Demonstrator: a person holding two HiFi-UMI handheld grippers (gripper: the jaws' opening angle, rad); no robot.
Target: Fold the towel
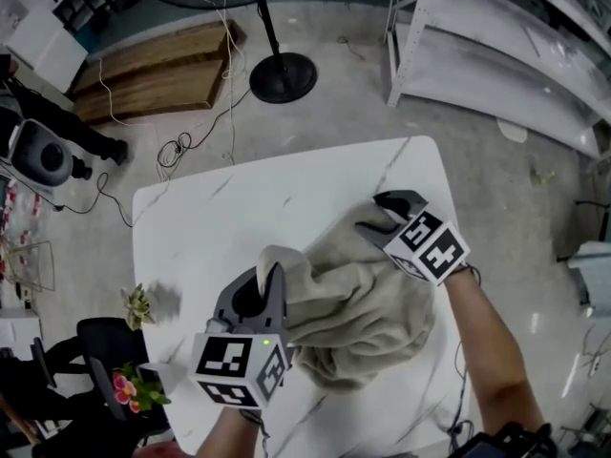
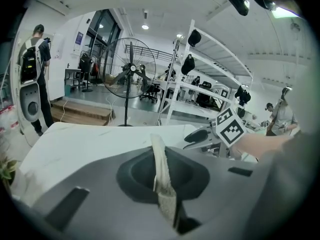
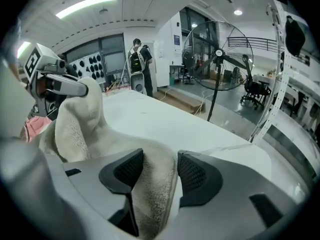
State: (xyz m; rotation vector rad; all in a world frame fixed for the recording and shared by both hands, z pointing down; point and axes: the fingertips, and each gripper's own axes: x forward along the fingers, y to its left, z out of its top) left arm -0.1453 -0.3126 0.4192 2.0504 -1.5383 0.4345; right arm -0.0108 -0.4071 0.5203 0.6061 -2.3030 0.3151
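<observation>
A beige towel [image 1: 363, 313] lies crumpled on the right half of the white marble table [image 1: 239, 208]. My left gripper [image 1: 270, 273] is shut on a raised edge of the towel at its near left, and the pinched strip of towel [image 2: 162, 184] stands up between the jaws. My right gripper [image 1: 374, 214] is at the towel's far right edge, angled down. Its jaws are open, and a fold of towel [image 3: 150, 194] lies loosely between the ribbed pads [image 3: 197, 171]. In the right gripper view the left gripper [image 3: 75, 86] holds a lifted hump of towel.
A small plant [image 1: 138, 303] and pink flowers [image 1: 129, 387] sit at the table's left edge. On the floor beyond the table stand a fan base [image 1: 283, 76], a wooden pallet [image 1: 153, 70] and metal shelving [image 1: 496, 46]. A person [image 2: 35, 64] stands far off.
</observation>
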